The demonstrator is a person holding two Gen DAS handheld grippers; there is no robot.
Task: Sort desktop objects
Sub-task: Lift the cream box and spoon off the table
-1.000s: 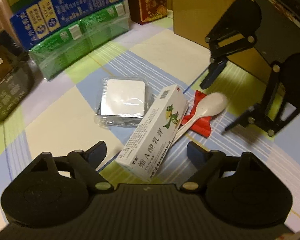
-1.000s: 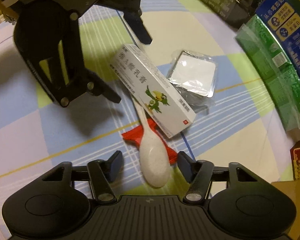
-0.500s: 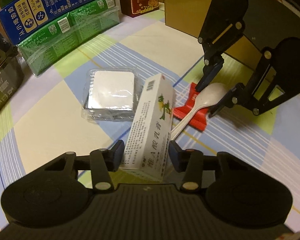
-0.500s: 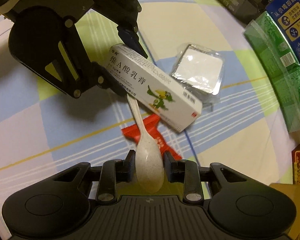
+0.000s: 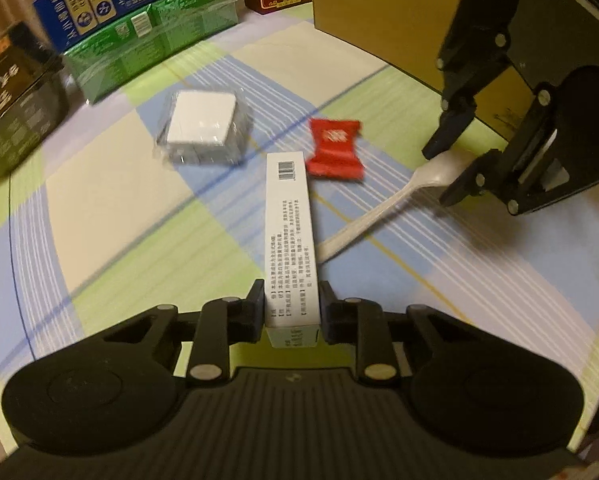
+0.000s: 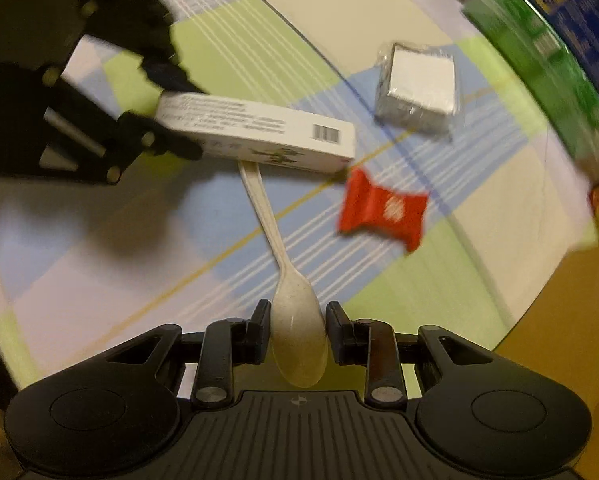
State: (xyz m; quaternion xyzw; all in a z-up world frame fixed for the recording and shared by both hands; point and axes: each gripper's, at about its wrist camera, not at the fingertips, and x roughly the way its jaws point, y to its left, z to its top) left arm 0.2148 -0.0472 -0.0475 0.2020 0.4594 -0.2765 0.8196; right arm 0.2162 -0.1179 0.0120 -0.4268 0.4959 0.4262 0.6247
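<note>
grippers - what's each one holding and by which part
Left gripper clamps the white medicine box at its near end. Right gripper clamps the white plastic spoon by its bowl.

A checked cloth (image 5: pixel 111 216) in pale green, blue, lilac and cream covers the counter under warm, dim light. Stacked green and blue cartons (image 5: pixel 151 36) line its edge at 11 o'clock, with a brown cardboard box (image 5: pixel 383 12) at 1 o'clock.
</note>
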